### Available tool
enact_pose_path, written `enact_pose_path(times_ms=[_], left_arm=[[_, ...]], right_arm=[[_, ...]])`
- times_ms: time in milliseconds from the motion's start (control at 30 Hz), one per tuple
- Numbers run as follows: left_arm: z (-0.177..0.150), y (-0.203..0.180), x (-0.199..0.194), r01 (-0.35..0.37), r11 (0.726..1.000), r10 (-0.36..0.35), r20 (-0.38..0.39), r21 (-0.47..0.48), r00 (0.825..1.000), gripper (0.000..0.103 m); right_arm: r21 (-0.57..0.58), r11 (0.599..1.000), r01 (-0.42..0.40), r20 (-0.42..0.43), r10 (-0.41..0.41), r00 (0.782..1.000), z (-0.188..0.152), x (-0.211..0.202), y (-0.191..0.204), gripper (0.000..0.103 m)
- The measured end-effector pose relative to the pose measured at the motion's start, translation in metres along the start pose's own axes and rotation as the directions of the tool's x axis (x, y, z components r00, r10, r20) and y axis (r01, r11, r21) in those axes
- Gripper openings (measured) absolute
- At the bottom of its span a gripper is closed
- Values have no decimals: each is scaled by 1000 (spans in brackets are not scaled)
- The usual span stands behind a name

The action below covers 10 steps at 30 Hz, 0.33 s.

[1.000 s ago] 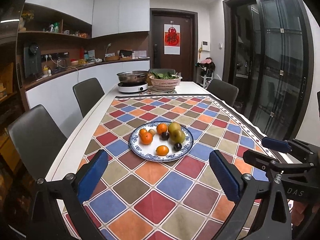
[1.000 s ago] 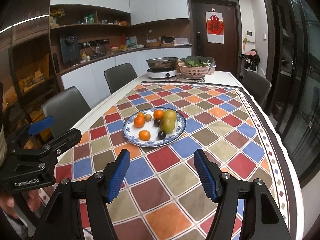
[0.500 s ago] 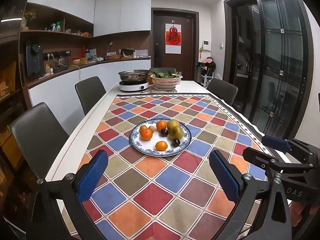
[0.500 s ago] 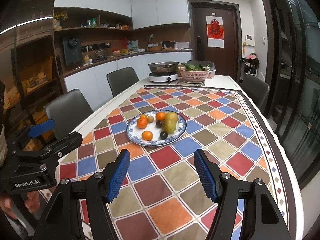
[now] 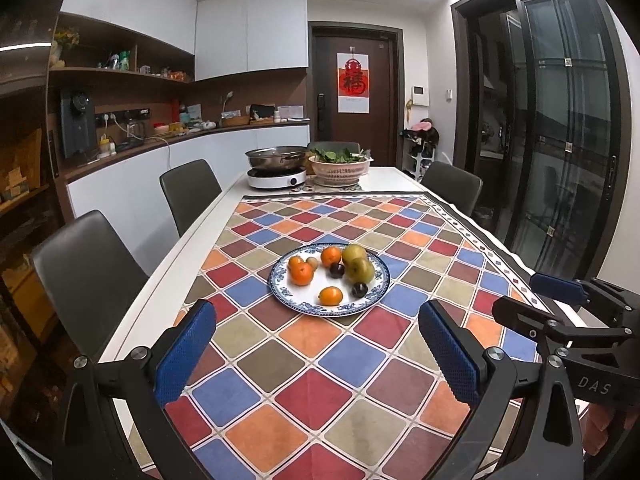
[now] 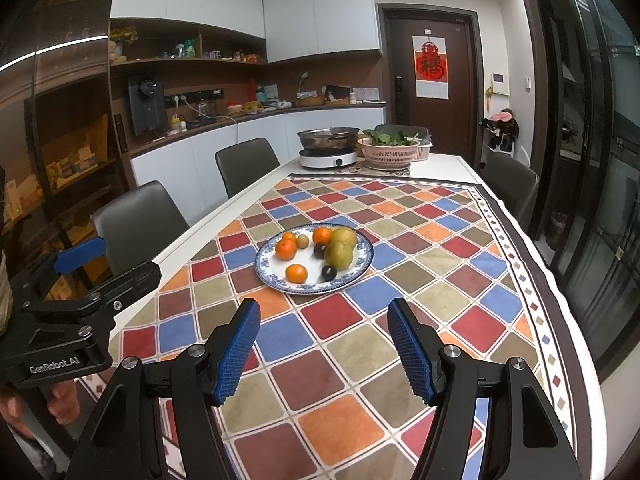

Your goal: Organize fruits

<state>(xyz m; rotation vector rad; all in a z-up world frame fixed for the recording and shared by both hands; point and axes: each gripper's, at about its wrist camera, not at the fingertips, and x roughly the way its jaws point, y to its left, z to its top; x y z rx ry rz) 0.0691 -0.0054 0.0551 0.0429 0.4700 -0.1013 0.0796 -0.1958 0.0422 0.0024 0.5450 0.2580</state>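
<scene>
Your left gripper [image 5: 316, 354] has its jaws wide apart with nothing between them, hanging over the checkered tablecloth [image 5: 320, 396] short of the plate. Your right gripper [image 6: 324, 350] is the same: jaws apart, empty, blue pads [image 6: 238, 350] facing each other above the cloth. In the right wrist view the left gripper shows at the left edge, fingers of your hand wrapped round its handle below.

Ahead of both grippers sits the blue-rimmed plate [image 5: 280, 292], clear of the fingertips, on the near half of the table. On it lie four oranges: two touching at the left [image 5: 301, 273], one at the back [image 5: 331, 256] and one at the front [image 5: 330, 295]. Two green pears [image 5: 359, 267] lean together at the right, two dark plums [image 5: 337, 270] lie beside them, and a small brownish fruit [image 5: 312, 262] sits between the oranges.

At the far end stand a pan on a white hob [image 5: 276, 178] and a pink basket of greens [image 5: 339, 168]. Grey chairs [image 5: 90, 276] line the sides.
</scene>
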Motion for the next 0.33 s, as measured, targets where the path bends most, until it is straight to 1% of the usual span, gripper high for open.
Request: enact_pose_path(times_ms=[333], left_arm=[[-1, 2, 1, -2, 1000, 2, -3, -7, 1000, 103]], right_arm=[[-1, 1000, 1, -3, -1, 1000, 1, -2, 2, 67]])
